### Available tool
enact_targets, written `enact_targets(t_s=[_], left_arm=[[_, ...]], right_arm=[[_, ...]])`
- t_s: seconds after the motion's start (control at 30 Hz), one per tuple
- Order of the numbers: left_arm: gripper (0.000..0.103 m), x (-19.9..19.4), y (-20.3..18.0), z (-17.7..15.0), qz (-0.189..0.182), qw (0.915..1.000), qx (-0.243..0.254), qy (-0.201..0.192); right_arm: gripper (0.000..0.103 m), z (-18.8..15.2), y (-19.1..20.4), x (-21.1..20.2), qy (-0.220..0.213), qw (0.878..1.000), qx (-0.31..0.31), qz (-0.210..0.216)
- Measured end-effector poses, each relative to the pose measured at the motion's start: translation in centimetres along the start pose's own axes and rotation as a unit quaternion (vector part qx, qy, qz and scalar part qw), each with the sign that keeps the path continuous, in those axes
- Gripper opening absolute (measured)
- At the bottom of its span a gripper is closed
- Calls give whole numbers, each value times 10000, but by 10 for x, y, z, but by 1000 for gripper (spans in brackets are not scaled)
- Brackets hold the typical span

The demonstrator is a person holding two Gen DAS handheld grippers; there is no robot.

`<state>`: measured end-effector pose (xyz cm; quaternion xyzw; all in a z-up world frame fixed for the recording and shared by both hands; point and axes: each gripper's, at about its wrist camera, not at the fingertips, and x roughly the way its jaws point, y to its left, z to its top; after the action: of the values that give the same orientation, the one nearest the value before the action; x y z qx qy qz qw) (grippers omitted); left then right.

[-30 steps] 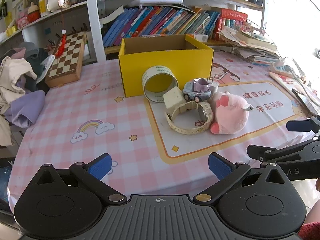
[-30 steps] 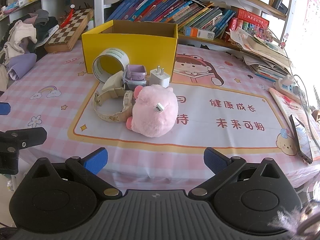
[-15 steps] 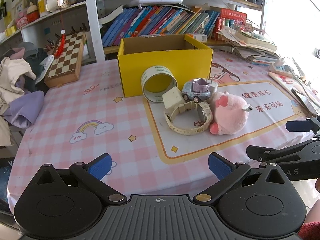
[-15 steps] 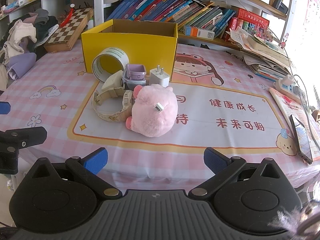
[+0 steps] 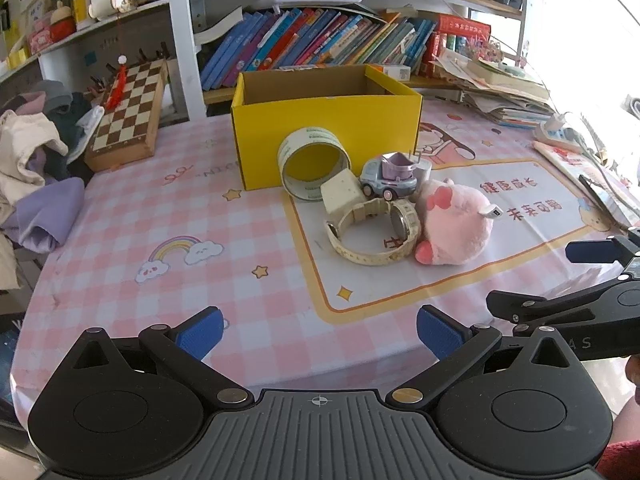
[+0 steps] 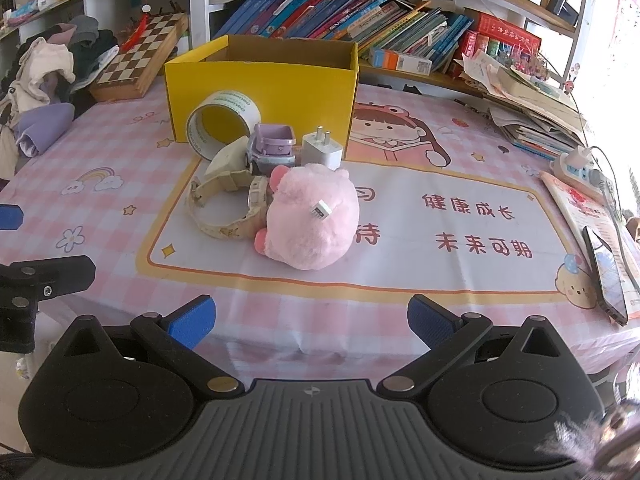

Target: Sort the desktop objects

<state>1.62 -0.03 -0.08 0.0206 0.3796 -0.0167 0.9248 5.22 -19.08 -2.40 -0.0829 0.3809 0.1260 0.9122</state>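
Note:
An open yellow box [image 5: 326,122] [image 6: 262,88] stands mid-table. In front of it lie a tape roll [image 5: 314,162] [image 6: 222,122], a cream watch [image 5: 374,232] [image 6: 224,204], a purple toy car [image 5: 388,178] [image 6: 272,150], a white charger plug [image 6: 322,150] and a pink plush toy [image 5: 454,228] [image 6: 312,218]. My left gripper [image 5: 318,330] is open and empty above the table's near edge. My right gripper [image 6: 312,320] is open and empty, also at the near edge, in front of the plush.
A chessboard [image 5: 130,110] and a pile of clothes [image 5: 34,160] sit at the left. Books fill the shelf [image 5: 320,46] behind the box. A paper stack [image 6: 532,108], a power strip [image 6: 578,166] and a phone [image 6: 606,274] lie at the right.
Both views have shifted very slightly; the objects sit a touch farther off. Both grippers stay open and nothing on the table has moved.

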Motion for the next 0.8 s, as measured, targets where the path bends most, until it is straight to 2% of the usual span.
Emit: enact_targets(t_s=[0.8], left_arm=[[103, -1, 0, 1, -125, 9999, 14, 20]], right_arm=[[103, 1, -1, 2, -2, 10000, -45, 20]])
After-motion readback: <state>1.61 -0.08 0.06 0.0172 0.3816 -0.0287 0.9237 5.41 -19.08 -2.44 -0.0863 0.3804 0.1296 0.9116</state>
